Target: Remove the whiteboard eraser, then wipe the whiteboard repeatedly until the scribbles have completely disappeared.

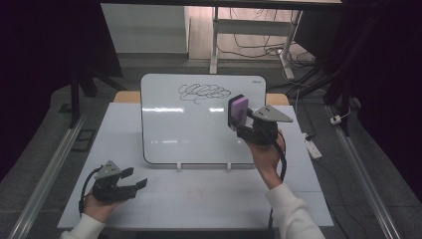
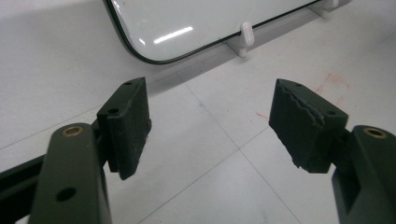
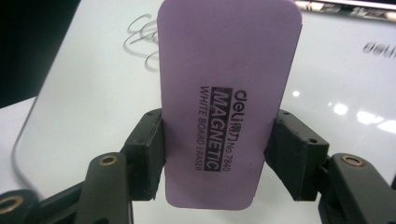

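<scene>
A whiteboard (image 1: 199,134) stands tilted on the white table (image 1: 199,194), propped on small white feet (image 2: 246,35). A black scribble (image 1: 203,92) runs along its top part. My right gripper (image 1: 240,119) is shut on a purple magnetic whiteboard eraser (image 1: 238,110), held upright in front of the board's right side, below and to the right of the scribble. In the right gripper view the eraser (image 3: 226,93) fills the space between the jaws, with the scribble (image 3: 140,39) behind it at upper left. My left gripper (image 1: 133,179) rests open on the table at front left, nothing between its fingers (image 2: 128,126).
Faint red marks (image 2: 331,86) lie on the table in front of the board. Beyond the table stand table legs and loose cables (image 1: 259,47) on the floor. A power strip (image 1: 313,148) lies on the floor at right.
</scene>
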`<state>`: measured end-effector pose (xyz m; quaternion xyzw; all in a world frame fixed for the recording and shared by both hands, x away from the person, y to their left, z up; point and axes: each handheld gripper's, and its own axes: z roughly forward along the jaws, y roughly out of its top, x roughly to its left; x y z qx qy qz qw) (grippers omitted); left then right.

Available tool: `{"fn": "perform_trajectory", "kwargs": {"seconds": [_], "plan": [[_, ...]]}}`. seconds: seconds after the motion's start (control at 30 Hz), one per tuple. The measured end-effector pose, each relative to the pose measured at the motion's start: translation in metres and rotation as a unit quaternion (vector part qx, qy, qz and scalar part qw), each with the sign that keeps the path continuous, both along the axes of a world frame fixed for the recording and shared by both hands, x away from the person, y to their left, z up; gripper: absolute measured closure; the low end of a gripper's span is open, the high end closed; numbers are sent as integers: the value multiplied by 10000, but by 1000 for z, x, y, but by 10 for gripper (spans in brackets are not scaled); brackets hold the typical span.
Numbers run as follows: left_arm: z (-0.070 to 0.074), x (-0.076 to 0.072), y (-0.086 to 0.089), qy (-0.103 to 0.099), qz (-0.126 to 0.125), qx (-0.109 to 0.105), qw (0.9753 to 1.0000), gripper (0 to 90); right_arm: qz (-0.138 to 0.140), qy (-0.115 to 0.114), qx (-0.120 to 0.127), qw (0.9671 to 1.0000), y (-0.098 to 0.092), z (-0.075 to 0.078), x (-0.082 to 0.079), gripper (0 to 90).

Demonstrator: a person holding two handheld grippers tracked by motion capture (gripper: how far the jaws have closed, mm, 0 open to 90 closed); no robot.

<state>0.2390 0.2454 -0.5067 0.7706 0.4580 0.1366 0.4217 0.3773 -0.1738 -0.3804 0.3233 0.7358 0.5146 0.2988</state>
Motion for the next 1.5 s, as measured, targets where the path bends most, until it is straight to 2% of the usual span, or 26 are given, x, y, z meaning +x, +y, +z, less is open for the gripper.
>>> {"fn": "perform_trajectory", "kwargs": {"seconds": [0.17, 0.27, 0.47, 0.67, 0.9, 1.03, 1.27, 1.4, 1.5], "plan": [[0, 0, 1, -10, 7, -29, 10000, 297, -61, -96, 49, 9999, 5, 9, 9, 405], [0, 0, 2, -12, 9, -33, 10000, 297, -77, -66, 102, 9999, 7, 12, 14, 404], [0, 0, 2, -8, -8, -43, 10000, 297, -170, -234, -34, 9996, 13, 21, 16, 405], [0, 0, 2, -16, -6, -43, 10000, 297, -319, -125, -99, 9994, 17, 28, 29, 404], [0, 0, 3, -14, -13, -45, 10000, 297, -440, 0, -394, 9983, 33, 26, 44, 405], [0, 0, 3, -23, 14, -59, 10000, 297, -518, 36, -399, 9979, 38, 26, 51, 406], [0, -1, 3, -25, -1, -67, 10000, 295, -614, -34, -693, 9957, 56, 26, 60, 408], [0, 0, 3, -32, -12, -55, 10000, 294, -595, -29, -831, 9948, 69, 23, 63, 410], [0, 0, 3, -29, -7, -49, 10000, 295, -454, -63, -964, 9943, 84, 19, 61, 411]]}}
